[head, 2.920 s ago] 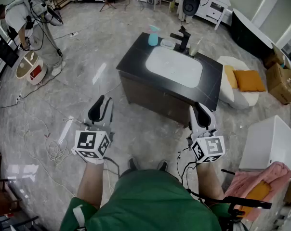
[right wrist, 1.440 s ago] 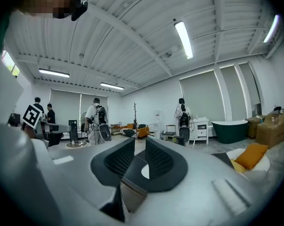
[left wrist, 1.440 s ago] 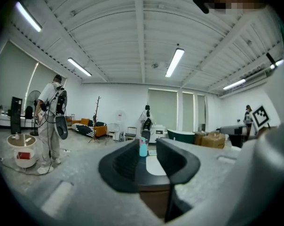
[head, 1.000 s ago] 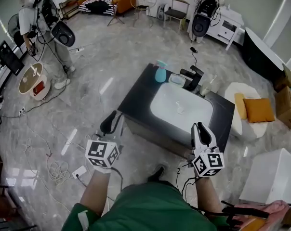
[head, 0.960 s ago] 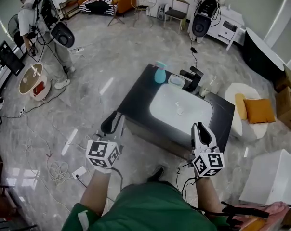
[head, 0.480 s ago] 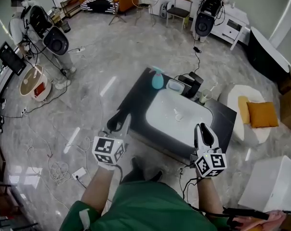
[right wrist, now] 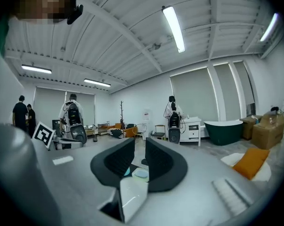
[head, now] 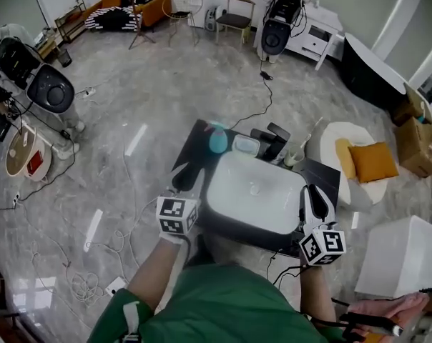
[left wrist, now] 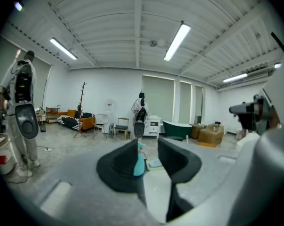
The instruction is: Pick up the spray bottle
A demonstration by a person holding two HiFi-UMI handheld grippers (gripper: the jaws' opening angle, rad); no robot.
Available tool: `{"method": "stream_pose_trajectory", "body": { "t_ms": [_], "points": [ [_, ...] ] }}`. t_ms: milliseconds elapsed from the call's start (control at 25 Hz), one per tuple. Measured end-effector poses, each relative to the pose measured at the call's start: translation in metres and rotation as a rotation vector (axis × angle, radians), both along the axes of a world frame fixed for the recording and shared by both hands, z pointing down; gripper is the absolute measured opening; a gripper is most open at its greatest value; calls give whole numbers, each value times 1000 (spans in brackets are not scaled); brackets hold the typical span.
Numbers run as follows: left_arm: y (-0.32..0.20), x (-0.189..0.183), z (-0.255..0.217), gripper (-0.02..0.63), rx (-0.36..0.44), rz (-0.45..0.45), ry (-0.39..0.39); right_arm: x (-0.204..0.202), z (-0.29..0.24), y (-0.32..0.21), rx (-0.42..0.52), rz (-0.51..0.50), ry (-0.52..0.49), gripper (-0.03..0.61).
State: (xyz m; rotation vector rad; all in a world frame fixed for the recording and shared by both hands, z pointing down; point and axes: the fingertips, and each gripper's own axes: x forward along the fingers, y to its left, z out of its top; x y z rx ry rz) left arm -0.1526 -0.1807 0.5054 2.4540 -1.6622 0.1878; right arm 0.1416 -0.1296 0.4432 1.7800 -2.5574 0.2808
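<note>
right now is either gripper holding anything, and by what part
Nothing is held. The left gripper and right gripper both have jaws apart and empty; the teal spray bottle stands untouched on the counter's far corner.

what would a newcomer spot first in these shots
The white sink set in a black counter fills the middle of the head view. A teal spray bottle stands at the counter's far left corner. At the near edge, the left hand-held gripper and the right hand-held gripper are both open and empty.
</note>
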Motion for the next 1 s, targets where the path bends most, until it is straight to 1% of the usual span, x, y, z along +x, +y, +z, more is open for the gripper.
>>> {"method": "stream_pose_trajectory", "body": {
  "t_ms": [240, 440, 600, 800, 1000],
  "points": [
    [-84, -8, 39, 159, -72, 97, 2, -29, 1, -52, -24, 68, 52, 71],
    [-141, -5, 75, 164, -131, 139, -3, -43, 19, -75, -71, 97, 81, 71],
    [-173, 1, 96, 164, -159, 142, -12, -42, 41, -91, -126, 106, 74, 72],
    [-206, 14, 111, 164, -172, 129, -14, -33, 56, -116, -160, 95, 66, 71],
    [-230, 26, 130, 166, -203, 111, -20, -19, 66, -132, -189, 89, 52, 72]
  ]
}}
